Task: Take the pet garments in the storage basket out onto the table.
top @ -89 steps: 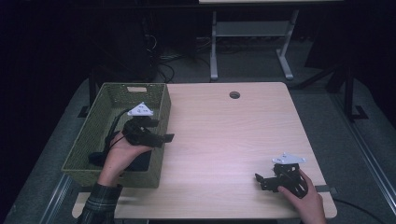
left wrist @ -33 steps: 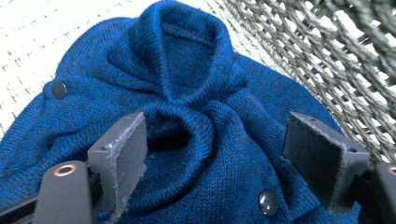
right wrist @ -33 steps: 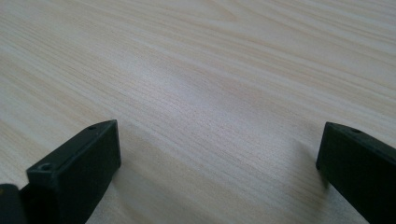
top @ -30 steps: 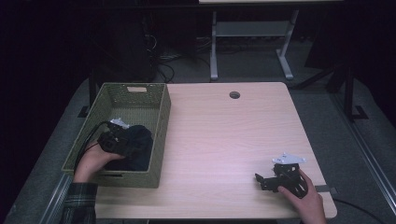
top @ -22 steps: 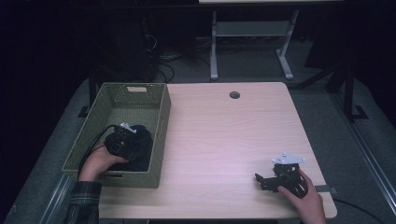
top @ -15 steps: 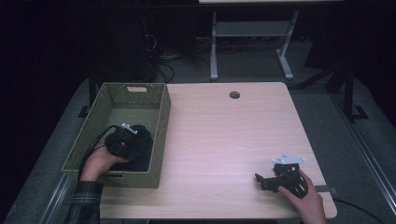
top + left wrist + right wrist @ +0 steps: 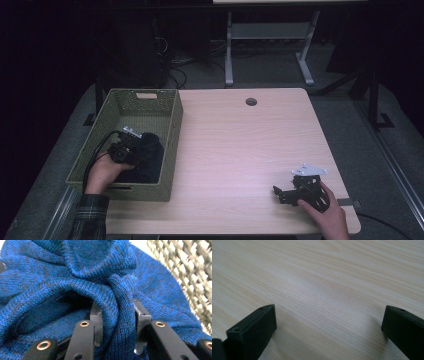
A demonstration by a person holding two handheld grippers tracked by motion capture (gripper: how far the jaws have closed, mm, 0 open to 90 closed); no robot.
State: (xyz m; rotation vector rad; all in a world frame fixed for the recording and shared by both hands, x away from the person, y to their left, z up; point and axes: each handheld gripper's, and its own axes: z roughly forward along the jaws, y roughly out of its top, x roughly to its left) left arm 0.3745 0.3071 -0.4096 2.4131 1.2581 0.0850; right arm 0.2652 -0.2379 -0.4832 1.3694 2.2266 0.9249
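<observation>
A dark blue knitted garment (image 7: 148,155) lies bunched in the near part of a green woven basket (image 7: 150,100) at the table's left. My left gripper (image 7: 131,150) is down inside the basket, pressed into the garment. In the left gripper view its jaws are shut on a thick fold of the blue knit (image 7: 120,315), and the basket wall (image 7: 185,272) runs along the right. My right gripper (image 7: 292,192) rests low over the table's near right corner, held by a hand. Its jaws stand wide open with bare wood (image 7: 327,302) between them.
The light wooden table (image 7: 250,145) has a round cable hole (image 7: 251,101) near its far edge. Behind the table stands a white metal frame (image 7: 270,40) on a dark floor with cables. A strip of dark tape (image 7: 347,203) marks the near right edge.
My left gripper has gone from above the basket's right rim down into its near part and closed on the blue garment. My right gripper has stayed still.
</observation>
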